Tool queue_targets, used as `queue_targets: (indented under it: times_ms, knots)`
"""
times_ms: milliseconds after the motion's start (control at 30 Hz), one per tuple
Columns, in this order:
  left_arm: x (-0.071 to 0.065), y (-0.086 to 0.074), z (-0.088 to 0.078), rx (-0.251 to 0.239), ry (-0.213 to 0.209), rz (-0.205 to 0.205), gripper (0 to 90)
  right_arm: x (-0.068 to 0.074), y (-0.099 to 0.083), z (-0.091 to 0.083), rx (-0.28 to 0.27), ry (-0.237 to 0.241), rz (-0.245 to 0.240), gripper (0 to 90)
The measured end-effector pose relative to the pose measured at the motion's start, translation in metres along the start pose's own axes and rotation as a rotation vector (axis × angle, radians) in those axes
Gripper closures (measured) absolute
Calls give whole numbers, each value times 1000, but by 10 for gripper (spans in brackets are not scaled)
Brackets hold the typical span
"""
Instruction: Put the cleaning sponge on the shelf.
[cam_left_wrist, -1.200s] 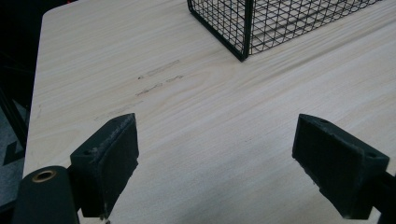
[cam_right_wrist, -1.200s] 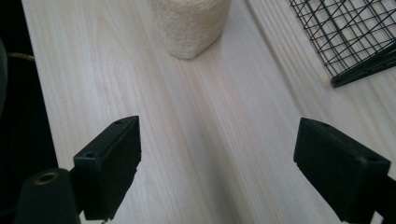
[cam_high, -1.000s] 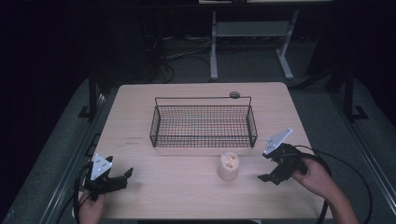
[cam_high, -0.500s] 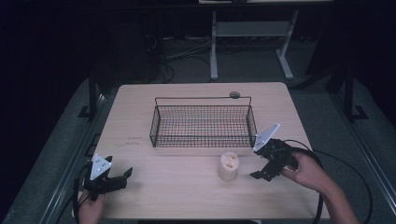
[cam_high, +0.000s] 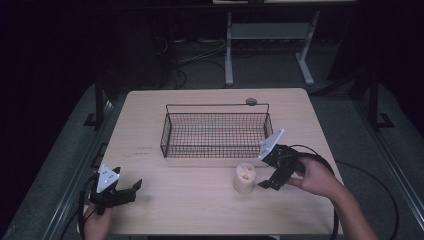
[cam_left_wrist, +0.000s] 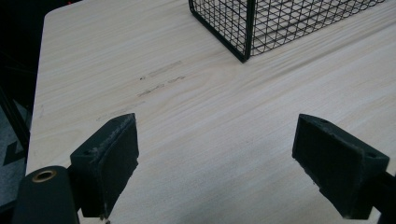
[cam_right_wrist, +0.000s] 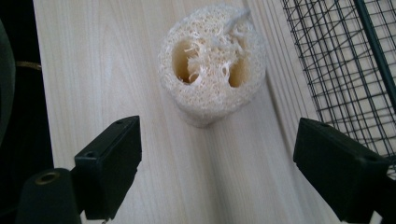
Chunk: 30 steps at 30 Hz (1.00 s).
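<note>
A pale loofah sponge (cam_high: 244, 177) stands upright on the wooden table (cam_high: 200, 205), just in front of the black wire basket (cam_high: 216, 129). My right gripper (cam_high: 268, 174) is open and sits just right of the loofah, jaws pointed at it. In the right gripper view the loofah (cam_right_wrist: 212, 63) lies ahead of the wide-apart jaws, not touching them, with the basket (cam_right_wrist: 345, 60) at the right. My left gripper (cam_high: 131, 190) rests open near the table's front left corner, with nothing between its jaws. The left gripper view shows the basket corner (cam_left_wrist: 245, 32) far ahead.
A small grey round disc (cam_high: 251, 101) lies on the table behind the basket's back rim. A white frame stand (cam_high: 267, 40) and cables are on the dark floor beyond the table. The basket holds nothing visible.
My right gripper has moved left and forward toward the loofah, from the table's right side to just beside it. The left gripper has stayed put.
</note>
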<state>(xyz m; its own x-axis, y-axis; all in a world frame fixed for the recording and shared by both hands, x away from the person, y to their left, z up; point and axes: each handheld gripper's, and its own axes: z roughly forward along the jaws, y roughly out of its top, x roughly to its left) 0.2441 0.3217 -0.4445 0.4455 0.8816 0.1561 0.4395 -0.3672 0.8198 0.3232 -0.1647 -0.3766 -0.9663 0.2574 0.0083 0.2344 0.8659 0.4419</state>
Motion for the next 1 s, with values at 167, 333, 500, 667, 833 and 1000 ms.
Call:
queue_targets:
  times_ms: [167,333,500,667,833,1000]
  knots:
    - [1,0,-1,1,1,0,137,-1,9,4,7,8,-20,148]
    - [1,0,-1,0,2,-1,137,-3,15,8,17,10,-29,148]
    - [1,0,-1,-1,1,-1,137,-3,21,10,27,15,-34,148]
    - [1,0,-1,-1,1,-1,137,-2,27,13,32,20,-47,150]
    - [1,0,-1,-1,0,-2,137,-2,31,16,40,24,-55,153]
    - [1,0,-1,-2,0,-3,137,-3,33,20,54,20,-58,153]
